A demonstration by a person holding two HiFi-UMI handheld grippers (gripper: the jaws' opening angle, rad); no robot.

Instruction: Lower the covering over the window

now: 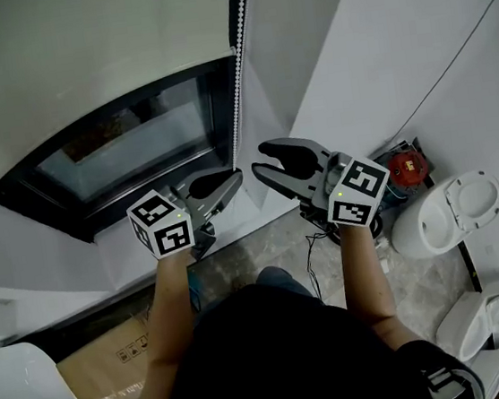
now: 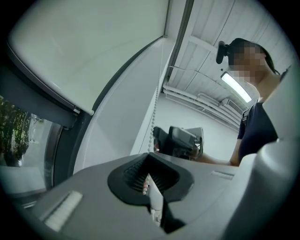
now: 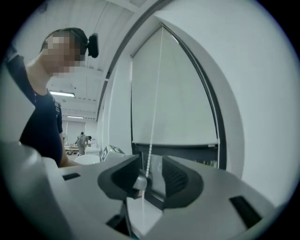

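A: Step?
B: Mid-pull: blind (image 1: 79,61) partway down, left gripper (image 1: 234,180) fingers clamp bead chain (image 1: 236,87) at right edge of window (image 1: 126,146); right gripper (image 1: 261,159) fingers wide around it
A: Next?
B: Probably right grips, draws down

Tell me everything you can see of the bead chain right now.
The bead chain is a thin white string of small round beads, plastic by its look, hanging straight down the right edge of the window. The left gripper is shut on it; it also runs between the open jaws of the right gripper.
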